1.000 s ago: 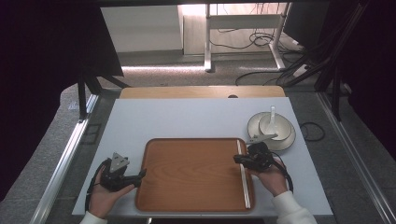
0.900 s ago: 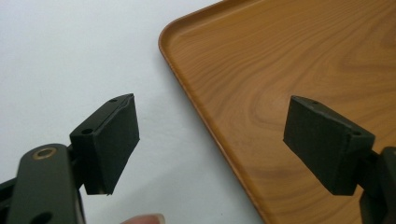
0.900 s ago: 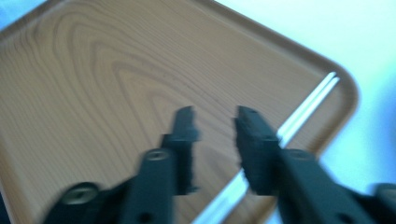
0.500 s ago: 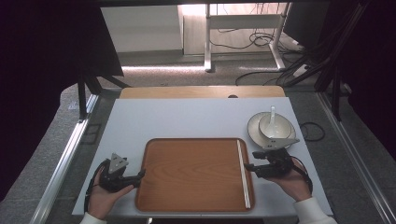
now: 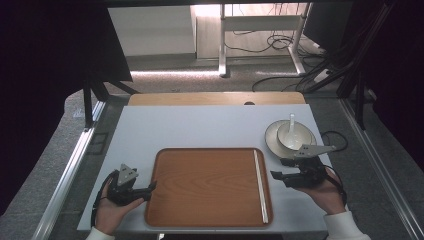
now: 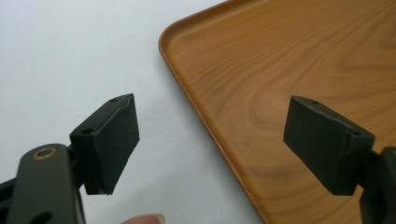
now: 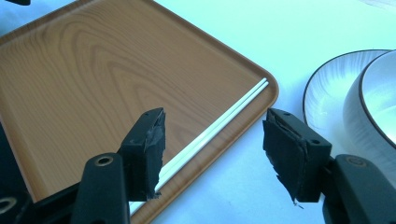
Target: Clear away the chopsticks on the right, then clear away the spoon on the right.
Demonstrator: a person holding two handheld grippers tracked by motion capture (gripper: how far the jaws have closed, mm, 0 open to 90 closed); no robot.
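Wooden tray [image 5: 207,185] bears no writing.

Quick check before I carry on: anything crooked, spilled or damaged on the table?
Nothing spilled. The chopsticks lie straight along the tray right rim. One oddity: the black padding on the right gripper fingers looks frayed and ragged at the edges. The bowl sits upright on its plate.

A white table [image 5: 200,125] is set on a grey floor [image 5: 165,80]. Beyond it, a pale desk frame [image 5: 222,35] and tangled cables [image 5: 270,42] are lit brightly, while dark panels [image 5: 50,60] are seen at both sides. Metal rails [image 5: 65,175] are laid alongside.
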